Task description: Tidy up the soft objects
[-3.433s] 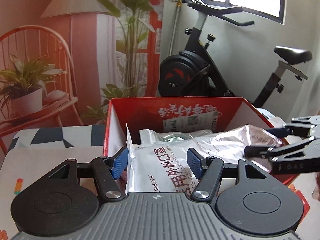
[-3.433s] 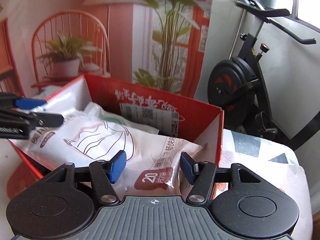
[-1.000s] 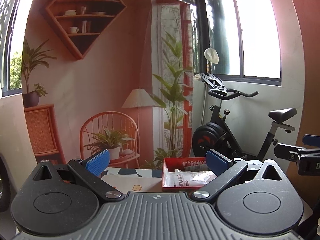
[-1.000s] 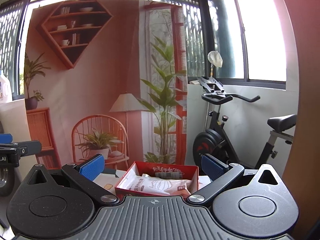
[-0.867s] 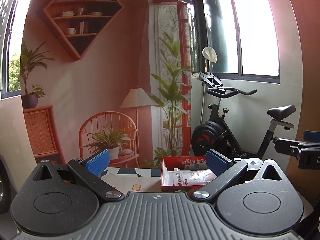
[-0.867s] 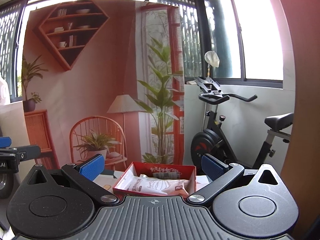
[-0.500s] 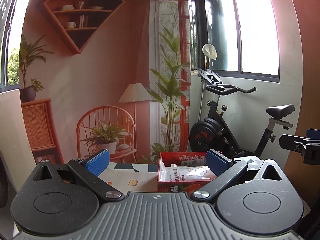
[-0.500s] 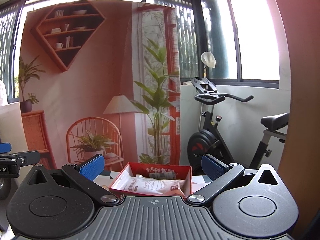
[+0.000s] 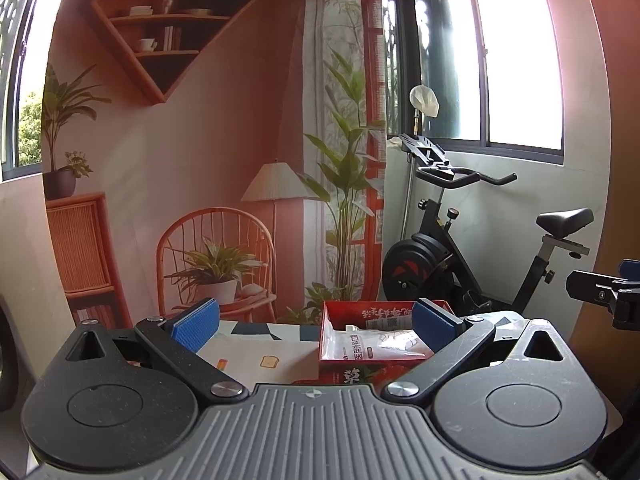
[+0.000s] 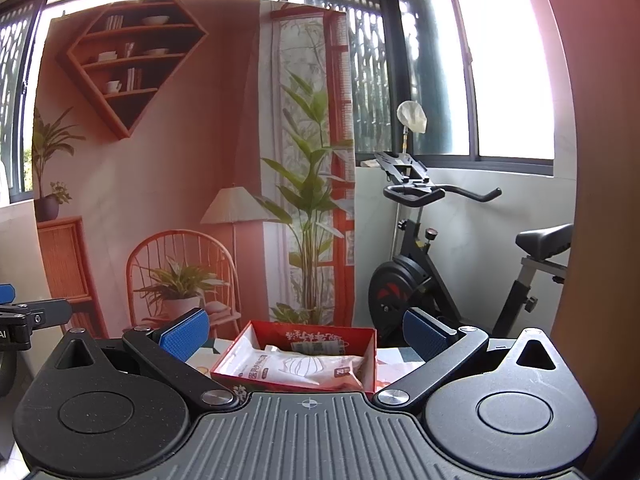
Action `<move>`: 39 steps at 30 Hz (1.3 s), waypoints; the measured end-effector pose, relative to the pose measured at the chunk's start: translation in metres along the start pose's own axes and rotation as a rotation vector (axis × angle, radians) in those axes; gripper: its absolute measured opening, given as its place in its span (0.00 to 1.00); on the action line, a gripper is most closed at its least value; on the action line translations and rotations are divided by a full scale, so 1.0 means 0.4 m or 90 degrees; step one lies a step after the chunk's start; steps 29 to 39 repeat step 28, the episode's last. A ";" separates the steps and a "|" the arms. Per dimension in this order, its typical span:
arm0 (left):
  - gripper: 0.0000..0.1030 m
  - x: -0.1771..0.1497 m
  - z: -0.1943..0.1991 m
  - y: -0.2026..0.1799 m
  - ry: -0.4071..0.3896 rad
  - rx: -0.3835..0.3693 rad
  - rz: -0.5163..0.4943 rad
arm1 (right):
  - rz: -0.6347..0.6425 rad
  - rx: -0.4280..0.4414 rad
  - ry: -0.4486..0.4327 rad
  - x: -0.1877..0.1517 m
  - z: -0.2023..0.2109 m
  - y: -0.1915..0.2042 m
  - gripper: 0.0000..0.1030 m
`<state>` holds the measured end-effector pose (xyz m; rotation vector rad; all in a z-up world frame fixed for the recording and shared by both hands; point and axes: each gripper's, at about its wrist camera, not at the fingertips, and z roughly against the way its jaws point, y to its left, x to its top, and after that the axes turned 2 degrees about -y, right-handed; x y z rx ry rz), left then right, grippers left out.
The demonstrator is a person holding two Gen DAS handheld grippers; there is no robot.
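Both tongs, left (image 9: 314,326) and right (image 10: 306,336), gape empty before the red box (image 10: 256,380) holding mask packets (image 10: 304,368).

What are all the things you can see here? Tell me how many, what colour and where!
box: one, red, on the table in front of both grippers
mask packs: at least two, white, lying inside the box
table: one, pale cloth with small patterns, under the box
exercise bike: one, black, right, below the window
backdrop: one, pink-orange, printed with a shelf, chair, lamp and plants, behind the table
window: one, dark frame, bright, upper right
left gripper: one, black with blue pads, open, holding nothing
right gripper: one, black with blue pads, open, holding nothing
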<state>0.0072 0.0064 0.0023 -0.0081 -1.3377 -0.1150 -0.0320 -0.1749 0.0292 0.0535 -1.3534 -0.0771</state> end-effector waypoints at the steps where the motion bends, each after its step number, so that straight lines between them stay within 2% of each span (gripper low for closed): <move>1: 1.00 0.000 0.000 0.001 0.000 0.001 0.001 | -0.001 0.001 0.000 0.002 -0.001 -0.003 1.00; 39: 1.00 -0.003 -0.002 0.001 0.001 0.002 0.003 | -0.001 -0.002 0.008 -0.020 -0.007 -0.015 1.00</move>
